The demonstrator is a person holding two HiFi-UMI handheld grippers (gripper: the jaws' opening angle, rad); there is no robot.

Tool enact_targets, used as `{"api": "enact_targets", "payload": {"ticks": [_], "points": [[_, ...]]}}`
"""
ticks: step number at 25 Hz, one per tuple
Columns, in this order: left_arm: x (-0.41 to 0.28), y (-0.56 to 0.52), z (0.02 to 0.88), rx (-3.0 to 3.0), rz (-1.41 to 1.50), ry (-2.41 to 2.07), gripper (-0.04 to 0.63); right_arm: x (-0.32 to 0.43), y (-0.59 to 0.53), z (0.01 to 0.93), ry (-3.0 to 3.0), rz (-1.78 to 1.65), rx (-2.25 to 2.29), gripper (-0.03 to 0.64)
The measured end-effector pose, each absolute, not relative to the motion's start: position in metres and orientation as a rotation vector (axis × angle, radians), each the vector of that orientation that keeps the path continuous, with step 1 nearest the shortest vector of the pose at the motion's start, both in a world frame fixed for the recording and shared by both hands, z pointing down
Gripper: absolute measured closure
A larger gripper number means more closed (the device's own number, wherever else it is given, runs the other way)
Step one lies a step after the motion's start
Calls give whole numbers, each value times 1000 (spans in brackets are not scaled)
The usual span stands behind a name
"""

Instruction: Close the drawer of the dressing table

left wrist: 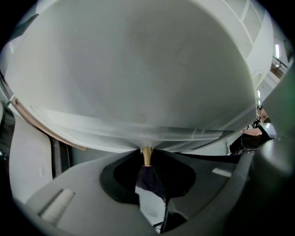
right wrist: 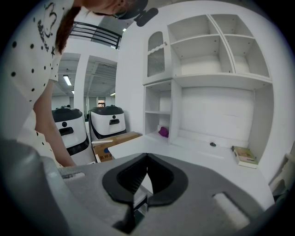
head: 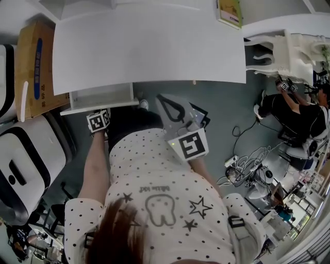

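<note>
Drawer knob (left wrist: pixel 147 156), head hidden in left claw (left wrist: pixel 147 164)

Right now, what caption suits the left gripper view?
Left gripper with jaws closed on the brass knob of a white drawer.

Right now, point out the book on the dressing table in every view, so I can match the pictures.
Head view: the book lies at the top edge, right of centre, on the white table top.
Left gripper view: not in it.
Right gripper view: the book lies at lower right, toward the right end of the table top.
Shared landmark: the cardboard box, by the table's left end; in the right gripper view it sits left of centre.
</note>
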State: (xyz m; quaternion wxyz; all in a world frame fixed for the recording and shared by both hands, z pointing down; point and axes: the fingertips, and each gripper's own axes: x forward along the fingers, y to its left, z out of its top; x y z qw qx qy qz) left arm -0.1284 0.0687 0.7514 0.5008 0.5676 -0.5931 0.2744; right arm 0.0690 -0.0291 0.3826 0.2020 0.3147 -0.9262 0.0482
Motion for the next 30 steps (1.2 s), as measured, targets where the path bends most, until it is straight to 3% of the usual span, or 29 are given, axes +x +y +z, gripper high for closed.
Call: {"api": "enact_targets", "payload": {"ticks": [30], "points": [[-132, 39, 750, 1411, 678, -1401, 518, 68, -48, 381, -2578, 121, 914, 614]]}}
